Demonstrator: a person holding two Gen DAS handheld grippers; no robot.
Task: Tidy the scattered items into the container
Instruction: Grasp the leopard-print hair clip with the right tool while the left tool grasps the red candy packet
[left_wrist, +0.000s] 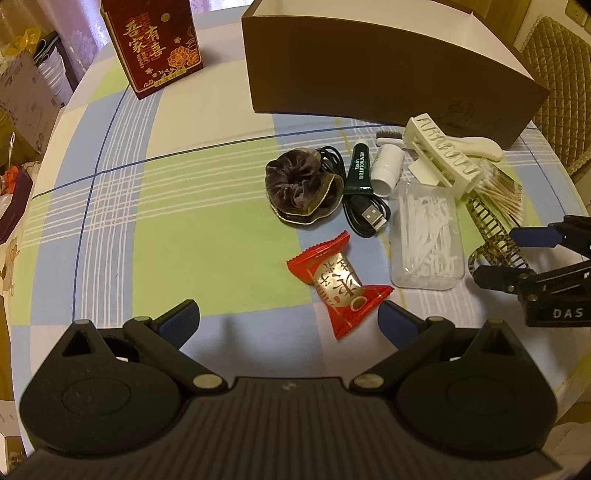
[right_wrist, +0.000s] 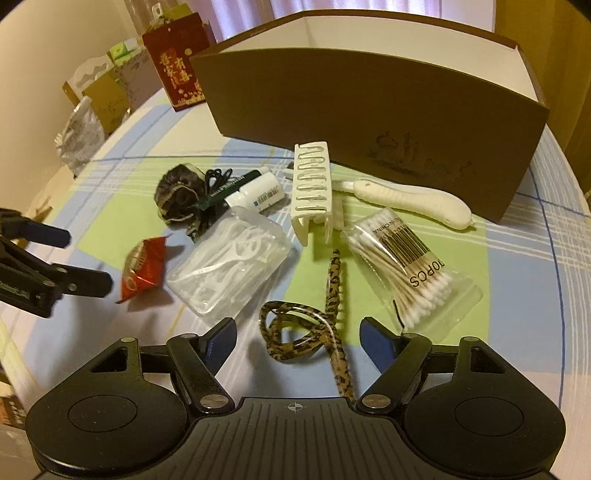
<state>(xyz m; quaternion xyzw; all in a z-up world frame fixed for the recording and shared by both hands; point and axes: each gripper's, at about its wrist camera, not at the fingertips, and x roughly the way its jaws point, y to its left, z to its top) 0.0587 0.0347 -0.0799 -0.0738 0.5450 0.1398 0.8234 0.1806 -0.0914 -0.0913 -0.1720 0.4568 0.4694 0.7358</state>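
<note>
Scattered items lie in a loose cluster on the table (left_wrist: 110, 206), none yet in the box. Nearest, the left gripper (left_wrist: 288, 317) has its fingers spread wide and empty, with the red candy (left_wrist: 338, 286) just ahead, likely lined up for pickup. The right gripper (right_wrist: 297, 334), also wide and empty, straddles the leopard hair clip (right_wrist: 295, 332). Farther off lie the floss case (right_wrist: 229, 266), cotton swabs (right_wrist: 406, 273) and white claw clip (right_wrist: 312, 184). The open brown box (right_wrist: 369, 122) stands behind the cluster, in easy reach.
</note>
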